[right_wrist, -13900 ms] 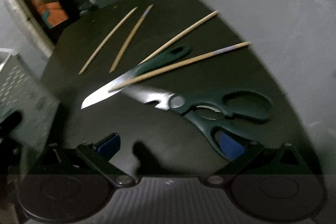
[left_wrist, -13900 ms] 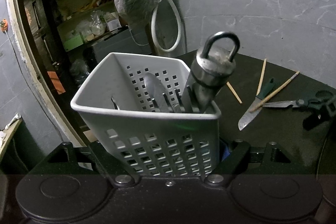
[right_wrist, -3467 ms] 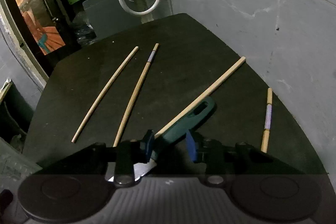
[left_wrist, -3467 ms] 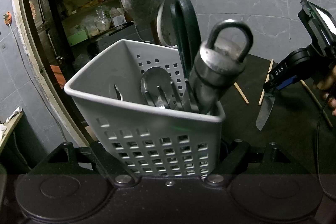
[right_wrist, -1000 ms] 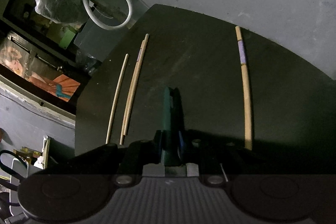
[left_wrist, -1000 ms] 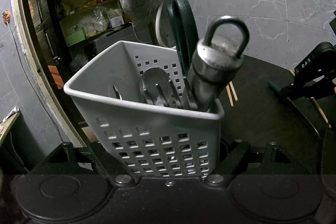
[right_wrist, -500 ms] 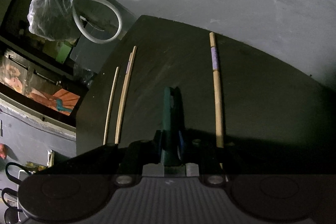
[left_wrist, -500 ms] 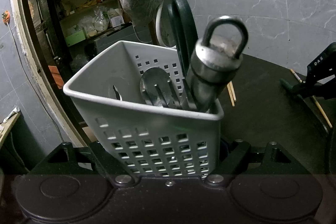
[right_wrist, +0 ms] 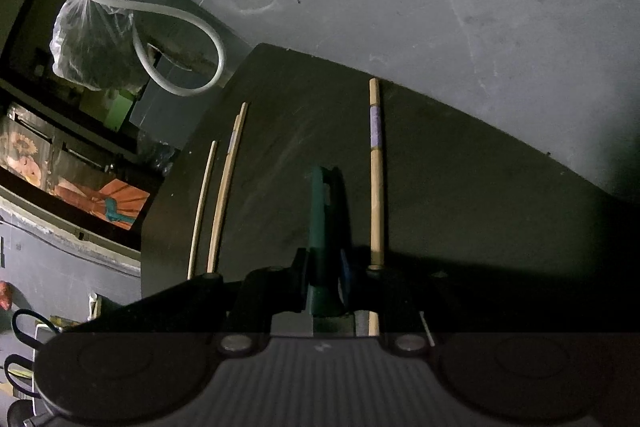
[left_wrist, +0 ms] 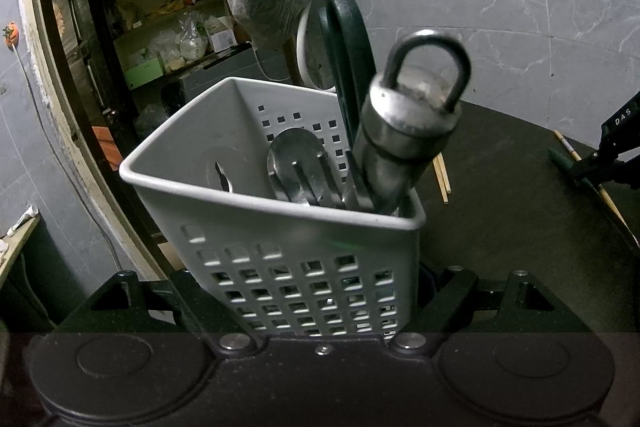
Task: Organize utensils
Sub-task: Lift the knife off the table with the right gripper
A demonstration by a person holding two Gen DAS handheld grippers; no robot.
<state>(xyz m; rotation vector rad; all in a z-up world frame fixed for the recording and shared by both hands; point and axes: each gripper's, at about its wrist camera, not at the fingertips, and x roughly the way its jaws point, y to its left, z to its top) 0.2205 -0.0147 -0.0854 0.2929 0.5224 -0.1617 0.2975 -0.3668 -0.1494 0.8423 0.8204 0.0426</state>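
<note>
The knife is in my right gripper: its green handle sticks out forward between my two fingers, edge-on, and both pads are pressed against its sides. The blade end lies back under the gripper body, where I cannot see it. Below the handle is the dark tabletop. Just to the right of the handle lies a wooden chopstick with a pale purple band, running nearly parallel to it. To the left lie three more chopsticks, two of them touching along their length and one thinner one a little apart.

My left gripper is clamped on the white perforated utensil basket, one finger on each side of its lower wall, and the basket sits tilted in that hold. Inside it stand the dark green scissors handles, a steel cylinder with a ring on top leaning toward the right corner, a spoon bowl, and fork tines beside it. From this side I can see my right gripper at the far right, above the table, with the green handle tip poking out.

Beyond the table are the grey marbled wall, a hanging plastic bag, a white hose and cluttered shelves.
</note>
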